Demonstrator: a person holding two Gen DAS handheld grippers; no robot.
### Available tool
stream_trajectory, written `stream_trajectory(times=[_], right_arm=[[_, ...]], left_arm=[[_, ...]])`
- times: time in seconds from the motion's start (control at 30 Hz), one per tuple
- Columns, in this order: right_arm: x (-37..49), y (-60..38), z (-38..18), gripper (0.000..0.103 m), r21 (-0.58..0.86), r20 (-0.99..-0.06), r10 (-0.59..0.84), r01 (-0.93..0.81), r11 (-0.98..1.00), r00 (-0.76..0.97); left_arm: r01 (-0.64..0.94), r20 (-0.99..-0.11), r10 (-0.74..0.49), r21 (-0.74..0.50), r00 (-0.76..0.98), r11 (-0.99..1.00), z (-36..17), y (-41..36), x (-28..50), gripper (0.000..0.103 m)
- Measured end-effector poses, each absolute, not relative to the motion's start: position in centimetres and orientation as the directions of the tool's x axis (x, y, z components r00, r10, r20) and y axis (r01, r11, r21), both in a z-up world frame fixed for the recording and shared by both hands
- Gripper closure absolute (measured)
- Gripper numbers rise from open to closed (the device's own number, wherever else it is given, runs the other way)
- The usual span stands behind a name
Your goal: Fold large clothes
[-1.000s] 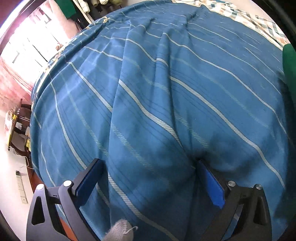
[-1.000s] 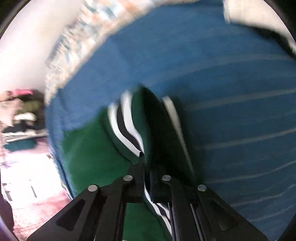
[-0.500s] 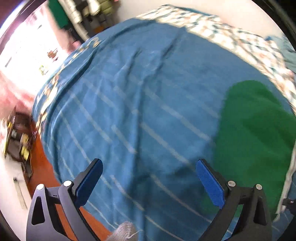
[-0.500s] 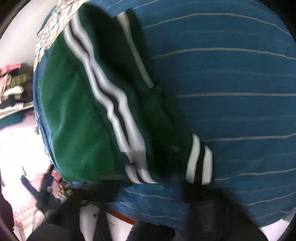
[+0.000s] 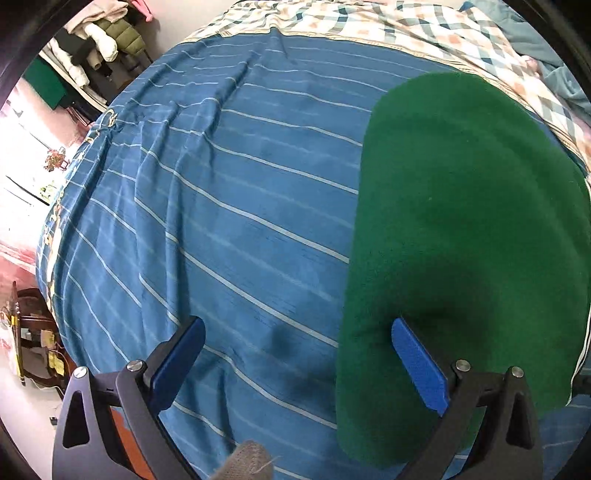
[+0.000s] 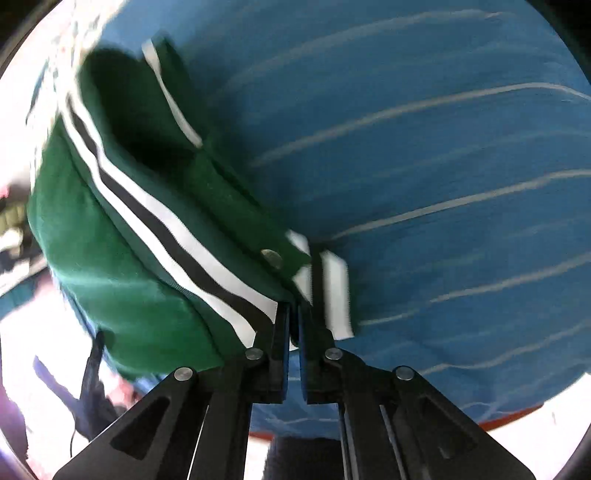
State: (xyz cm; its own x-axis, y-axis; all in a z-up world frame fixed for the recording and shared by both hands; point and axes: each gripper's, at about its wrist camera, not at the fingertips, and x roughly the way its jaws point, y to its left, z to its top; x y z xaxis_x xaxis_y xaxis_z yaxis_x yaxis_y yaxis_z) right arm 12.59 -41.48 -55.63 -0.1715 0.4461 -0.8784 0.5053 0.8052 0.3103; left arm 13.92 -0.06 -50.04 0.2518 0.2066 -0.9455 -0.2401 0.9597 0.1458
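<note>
A green jacket (image 5: 461, 229) with white and black striped trim lies on a blue striped bedsheet (image 5: 229, 206). My left gripper (image 5: 295, 354) hangs open above the sheet, its right finger over the jacket's near left edge, nothing between its blue pads. In the right wrist view the green jacket (image 6: 122, 280) is bunched, its striped hem (image 6: 192, 254) and a snap button (image 6: 271, 256) showing. My right gripper (image 6: 293, 321) is shut on the jacket's striped corner, lifting it over the bedsheet (image 6: 443, 147).
A checkered cover (image 5: 369, 22) lies across the far end of the bed. Clothes (image 5: 99, 40) hang on a rack at the far left. Dark wooden furniture (image 5: 29, 339) stands on the floor by the bed's left edge. The bed's near edge (image 6: 509, 421) shows orange below the sheet.
The left gripper has risen and swung right, so the green jacket came into its view. The right gripper, holding the striped corner, has carried it across the sheet.
</note>
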Motion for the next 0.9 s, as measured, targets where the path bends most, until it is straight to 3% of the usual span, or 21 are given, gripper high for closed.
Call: stream_trajectory(times=[0.1,0.17,0.2,0.23,0.47,0.5,0.53,0.57,0.73,0.8,0.9], right_arm=[[14.5,-41.3,-53.5,0.083,0.338,-0.886,0.438,0.436,0.834,-0.151],[15.7,-42.2,-51.2,0.038,0.352,-0.906,0.415,0.396,0.848,-0.086],[16.9,-42.5,-49.8,0.03,0.37,-0.913,0.408,0.375,0.85,-0.026],[17.9,-42.6,-49.2,0.025,0.392,-0.91,0.415,0.36,0.847,0.014],[29.8,-40.8,-51.5,0.026,0.57,-0.822,0.546,0.27,0.776,0.163],[30.8,-40.2,-52.2,0.026,0.596,-0.803,0.574,0.268,0.757,0.161],[31.9,-39.5,-53.7,0.038,0.625,-0.778,0.613,0.274,0.732,0.136],[32.7,-39.2,-54.3,0.102,0.641,-0.762,0.636,0.285,0.713,0.122],[33.6,-39.0,-52.6,0.101,0.723,-0.685,0.682,0.358,0.591,0.259],[33.1,-40.9,-51.6,0.101,0.701,-0.711,0.628,0.394,0.594,0.316],[33.4,-42.0,-53.8,0.101,0.588,-0.806,0.535,0.454,0.669,0.254]], left_arm=[[-0.224,-0.944,0.197,0.138,0.264,0.965,-48.5,0.4,14.7,0.0],[-0.209,-0.931,0.211,0.152,0.299,0.966,-47.2,0.1,15.8,0.0],[-0.206,-0.919,0.218,0.156,0.328,0.966,-46.3,0.1,17.0,0.0],[-0.205,-0.915,0.216,0.152,0.341,0.967,-45.9,0.0,17.7,0.0],[-0.207,-0.894,0.21,0.136,0.396,0.969,-46.6,-1.6,27.4,0.0],[-0.201,-0.897,0.214,0.145,0.387,0.969,-47.3,-1.9,28.2,0.0],[-0.194,-0.902,0.214,0.149,0.375,0.97,-48.0,-2.3,28.9,0.0],[-0.19,-0.904,0.215,0.152,0.369,0.97,-48.3,-2.5,29.2,0.0],[-0.182,-0.904,0.201,0.14,0.377,0.973,-48.1,-2.8,29.2,0.001],[-0.181,-0.907,0.169,0.105,0.385,0.978,-48.1,-2.9,29.1,0.0],[-0.172,-0.903,0.186,0.127,0.387,0.977,-48.3,-3.5,29.4,0.0]])
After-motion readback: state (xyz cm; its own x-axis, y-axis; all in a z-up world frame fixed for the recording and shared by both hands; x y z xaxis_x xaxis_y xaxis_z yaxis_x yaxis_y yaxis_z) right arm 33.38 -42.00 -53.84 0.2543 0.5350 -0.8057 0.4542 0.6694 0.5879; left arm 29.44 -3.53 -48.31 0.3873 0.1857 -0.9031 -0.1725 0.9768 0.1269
